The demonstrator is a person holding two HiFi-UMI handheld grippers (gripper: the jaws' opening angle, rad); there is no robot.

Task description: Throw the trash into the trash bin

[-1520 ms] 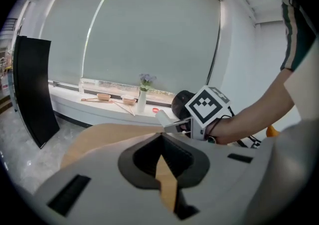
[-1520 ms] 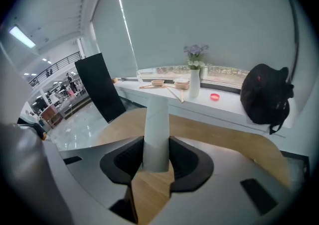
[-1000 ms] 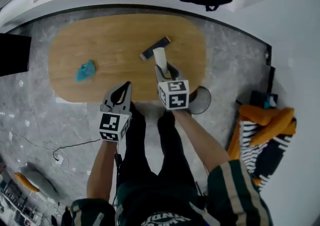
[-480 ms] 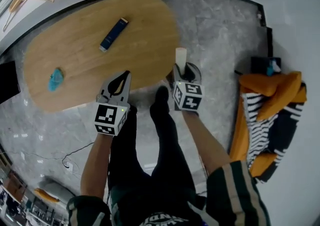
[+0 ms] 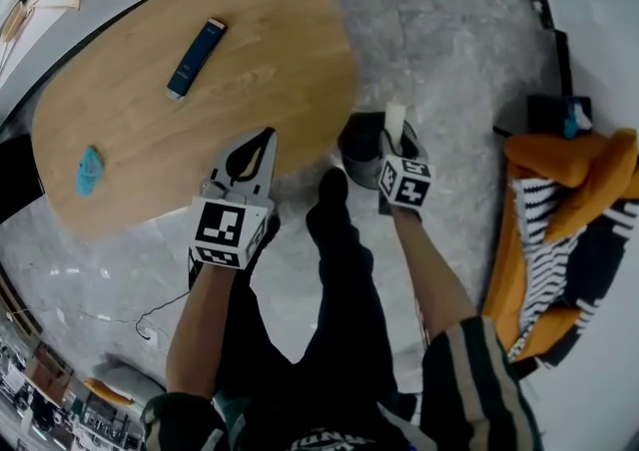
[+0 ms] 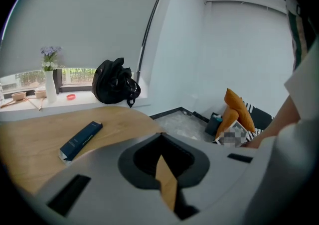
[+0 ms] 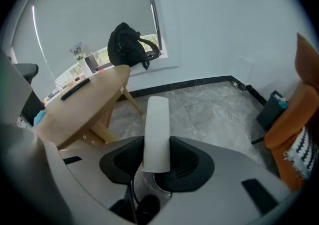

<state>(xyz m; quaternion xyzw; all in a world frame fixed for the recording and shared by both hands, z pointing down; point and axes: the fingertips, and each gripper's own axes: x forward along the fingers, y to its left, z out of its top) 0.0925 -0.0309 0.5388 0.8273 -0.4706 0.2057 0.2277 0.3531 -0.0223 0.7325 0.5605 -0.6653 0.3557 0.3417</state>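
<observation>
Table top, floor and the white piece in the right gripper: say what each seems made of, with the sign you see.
Table top: wood or veneer, matt, by its light-brown faint grain.
Floor: smooth stone or stone-look tile, by grey veining.
White piece: probably paper or card, matt; plain, pale, holds its shape.

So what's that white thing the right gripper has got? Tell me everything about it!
It's a white tube, plain and smooth, probably rolled paper or card, and a bit flattened. The right gripper pinches its near end between both jaws, so most of it sticks out past them. It is up in the air, right by the edge of the dark trash bin that stands on the grey floor. Nothing touches it except the jaws.
</observation>
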